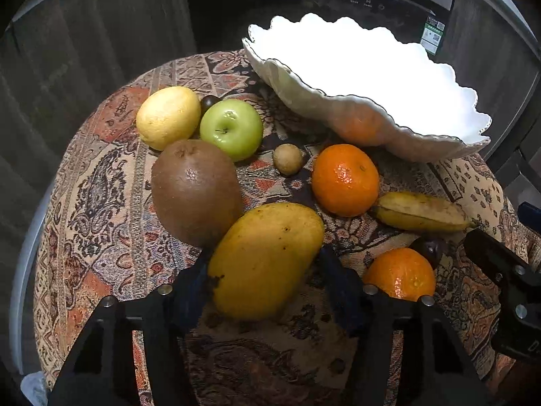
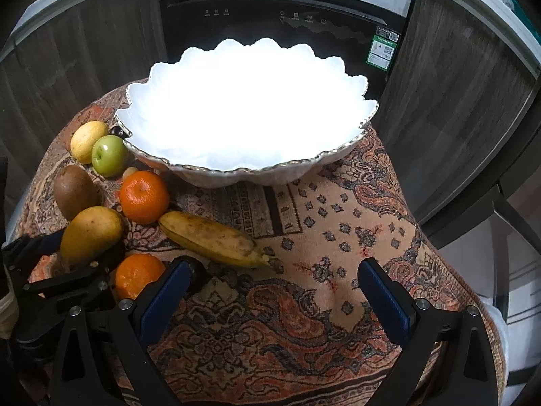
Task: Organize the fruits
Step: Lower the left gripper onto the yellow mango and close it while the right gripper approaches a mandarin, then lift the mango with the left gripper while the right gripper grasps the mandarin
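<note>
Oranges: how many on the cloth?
2. One orange sits beside the white bowl; the second orange lies nearer the camera, right of the mango. The bowl could hide others.

A yellow mango point(image 1: 267, 260) lies on the patterned cloth beside a brown kiwi point(image 1: 195, 192). Behind are a lemon point(image 1: 168, 117), green apple point(image 1: 231, 129), two oranges point(image 1: 345, 180), and a spotted banana point(image 1: 422, 212). The white scalloped bowl point(image 1: 338, 115) stands behind them.

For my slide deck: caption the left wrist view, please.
Left gripper closed on a mango among loose fruit beside a white bowl.
</note>
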`<state>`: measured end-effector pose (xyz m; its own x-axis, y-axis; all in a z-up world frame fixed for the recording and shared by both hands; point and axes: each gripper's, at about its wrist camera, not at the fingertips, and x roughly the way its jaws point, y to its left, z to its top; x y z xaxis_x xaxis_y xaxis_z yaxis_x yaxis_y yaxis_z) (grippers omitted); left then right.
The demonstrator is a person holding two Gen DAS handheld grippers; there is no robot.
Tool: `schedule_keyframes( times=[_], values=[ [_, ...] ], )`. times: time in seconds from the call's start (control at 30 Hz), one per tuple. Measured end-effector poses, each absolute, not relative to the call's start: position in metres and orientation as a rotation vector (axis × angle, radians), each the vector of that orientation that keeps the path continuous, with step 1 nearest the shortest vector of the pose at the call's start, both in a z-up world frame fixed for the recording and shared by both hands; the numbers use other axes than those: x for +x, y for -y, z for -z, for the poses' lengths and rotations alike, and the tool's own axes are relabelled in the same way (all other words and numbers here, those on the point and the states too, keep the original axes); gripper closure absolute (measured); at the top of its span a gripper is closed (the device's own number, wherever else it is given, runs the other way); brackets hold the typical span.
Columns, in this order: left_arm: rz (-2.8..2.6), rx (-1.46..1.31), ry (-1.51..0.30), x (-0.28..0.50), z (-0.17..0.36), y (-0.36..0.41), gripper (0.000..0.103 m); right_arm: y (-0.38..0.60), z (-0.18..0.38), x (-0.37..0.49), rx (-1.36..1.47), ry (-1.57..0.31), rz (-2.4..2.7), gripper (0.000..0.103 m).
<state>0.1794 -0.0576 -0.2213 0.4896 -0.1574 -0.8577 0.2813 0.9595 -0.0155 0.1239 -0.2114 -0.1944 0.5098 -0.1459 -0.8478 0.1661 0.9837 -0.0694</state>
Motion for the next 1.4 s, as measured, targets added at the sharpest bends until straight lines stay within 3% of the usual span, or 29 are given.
schedule_keyframes(
  times=[0.3,0.97,1.3,1.4],
  values=[
    [0.288,0.116,-1.019,0.163,0.215,0.051,0.055,0.209,0.187,0.116,0.013,-1.002,0.184,0.002],
    [0.168,0.05,-0.988,0.126,0.195,-0.006,0.057,0.164,0.176,0.113,-0.031,-0.975,0.045,0.003],
    [0.111,0.002,-0.978,0.118,0.201,-0.04,0.057,0.127,0.206,0.132,-0.034,-1.061,-0.056,0.032],
    [0.107,-0.014,-0.98,0.118,0.202,-0.044,0.057,0.119,0.21,0.135,-0.079,-1.058,-0.04,0.034]
  ],
)
